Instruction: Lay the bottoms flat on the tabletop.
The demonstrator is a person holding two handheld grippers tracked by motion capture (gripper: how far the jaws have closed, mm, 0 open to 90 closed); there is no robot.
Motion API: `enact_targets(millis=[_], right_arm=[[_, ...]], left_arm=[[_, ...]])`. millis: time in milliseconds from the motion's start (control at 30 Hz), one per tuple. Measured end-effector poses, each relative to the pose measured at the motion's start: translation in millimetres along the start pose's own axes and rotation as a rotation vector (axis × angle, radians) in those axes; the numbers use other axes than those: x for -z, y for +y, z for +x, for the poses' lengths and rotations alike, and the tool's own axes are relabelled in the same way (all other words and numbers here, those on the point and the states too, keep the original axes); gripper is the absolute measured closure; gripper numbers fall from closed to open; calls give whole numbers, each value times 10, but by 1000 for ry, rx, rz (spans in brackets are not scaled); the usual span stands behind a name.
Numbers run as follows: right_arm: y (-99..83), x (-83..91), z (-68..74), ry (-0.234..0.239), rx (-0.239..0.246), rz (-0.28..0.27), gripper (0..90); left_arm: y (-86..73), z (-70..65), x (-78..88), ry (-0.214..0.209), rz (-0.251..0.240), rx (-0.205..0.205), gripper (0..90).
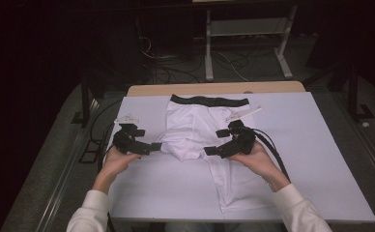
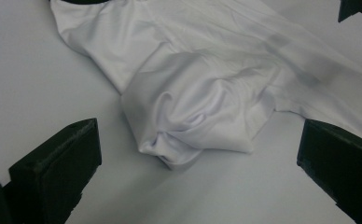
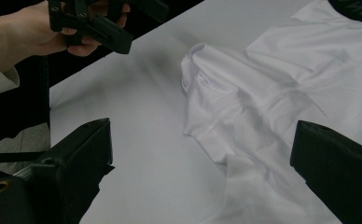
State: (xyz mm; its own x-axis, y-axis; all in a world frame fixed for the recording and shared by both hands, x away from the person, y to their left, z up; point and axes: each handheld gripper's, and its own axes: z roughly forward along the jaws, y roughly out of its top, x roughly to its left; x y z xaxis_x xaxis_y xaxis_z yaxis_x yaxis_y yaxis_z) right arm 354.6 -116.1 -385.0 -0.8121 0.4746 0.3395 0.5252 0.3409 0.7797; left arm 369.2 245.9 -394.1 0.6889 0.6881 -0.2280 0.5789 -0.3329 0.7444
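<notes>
A pair of white shorts (image 1: pixel 195 130) lies on the white surface (image 1: pixel 301 145), waistband away from the person. The waistband (image 1: pixel 209 100) is a black strip along the far edge of the garment. The cloth is thin and smooth, with a fine mesh weave that shows in the right gripper view on the leg nearest the camera. One leg (image 1: pixel 234 186) lies stretched flat toward the person's side of the surface. The other leg has been folded up over the body of the shorts, and its end makes a rumpled, rounded bunch (image 2: pixel 188 126) with soft creases running into a tuck at the lower edge. In the right gripper view the same bunch (image 3: pixel 198 65) stands up a little from the surface and throws a faint shadow.

The left tongs (image 1: pixel 149 146) sit just beside the bunched fold, at its left, pointing toward it. Their jaws stand wide apart, one at each lower corner of the left gripper view, with nothing between them but the cloth farther off. The right tongs (image 1: pixel 213 151) hover over the shorts near the crotch, at the right of the fold, and their jaws are likewise spread wide and hold nothing. The left hand (image 3: pixel 34 30) shows in the right gripper view, wrapped round its gripper. White sleeves (image 1: pixel 296 208) cover both forearms.
</notes>
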Motion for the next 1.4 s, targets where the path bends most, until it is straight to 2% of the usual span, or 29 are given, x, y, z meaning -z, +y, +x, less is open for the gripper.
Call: enact_targets(millis=[200,267,367,600,733,833,1000,1100,1233,1300,1333,1400], right_arm=[[62,-290,-18,17,3,2,75],[72,-372,-19,20,-2,11,78],[87,-517,-21,26,0,19,88],[107,-767,-2,20,-3,27,107],[97,-888,4,5,-4,36,149],[79,-971,2,-15,-10,43,214],[38,-1132,15,-35,-14,46,332],[31,-1244,49,-60,-6,68,375],[28,-1384,72,-122,17,94,398],[19,-1441,70,-155,29,106,421],[13,-1467,73,-177,38,115,446],[1,-1498,102,-219,70,115,465]], left_arm=[[-12,89,-173,-1,20,16,0],[-25,115,-236,-21,48,23,0],[-56,157,-315,-24,74,39,0],[-90,231,-403,-25,44,73,0],[-151,262,-423,-39,6,101,9],[-206,280,-426,-29,15,98,46],[-256,300,-463,-28,39,79,177],[-256,270,-517,-31,58,54,305],[-250,245,-577,-38,77,37,515],[-248,249,-583,-36,83,46,629],[-250,256,-580,-50,81,55,687],[-246,257,-572,-63,80,63,754]])
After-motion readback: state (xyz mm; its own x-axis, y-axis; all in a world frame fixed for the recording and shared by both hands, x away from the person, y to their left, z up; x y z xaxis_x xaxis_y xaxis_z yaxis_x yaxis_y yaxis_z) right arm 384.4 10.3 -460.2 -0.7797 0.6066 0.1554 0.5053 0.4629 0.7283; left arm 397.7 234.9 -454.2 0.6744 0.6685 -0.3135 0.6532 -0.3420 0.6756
